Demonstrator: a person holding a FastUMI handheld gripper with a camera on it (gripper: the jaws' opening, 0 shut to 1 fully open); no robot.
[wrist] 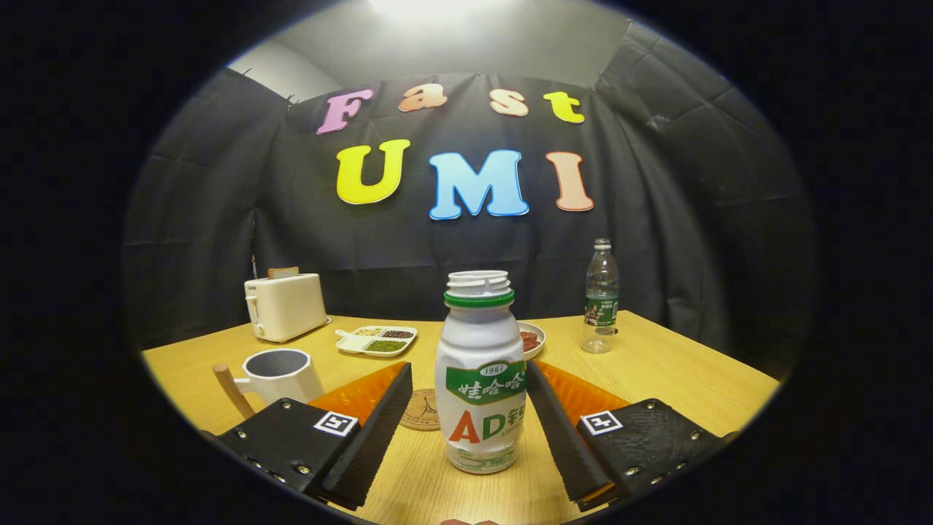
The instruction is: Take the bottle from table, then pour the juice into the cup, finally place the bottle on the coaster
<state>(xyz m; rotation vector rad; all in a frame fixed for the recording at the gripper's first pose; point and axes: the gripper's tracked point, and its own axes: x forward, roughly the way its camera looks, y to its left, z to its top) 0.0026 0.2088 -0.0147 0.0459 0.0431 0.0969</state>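
A white juice bottle (481, 372) with a green label and a green neck ring stands upright on the wooden table (678, 372), its cap off. It sits between the fingers of my gripper (470, 379), which is open. The left finger stands a little apart from the bottle, and the right finger is at or very near its side. A round brown coaster (421, 410) lies just behind the bottle to its left, partly hidden by the left finger. A grey-white cup (280, 373) with a wooden handle stands beyond the left finger.
At the back left is a white toaster (284, 306) with a slice in it. A white divided tray (377, 340) of beans and a small plate (533, 340) lie behind the bottle. A clear water bottle (601, 295) stands at the back right.
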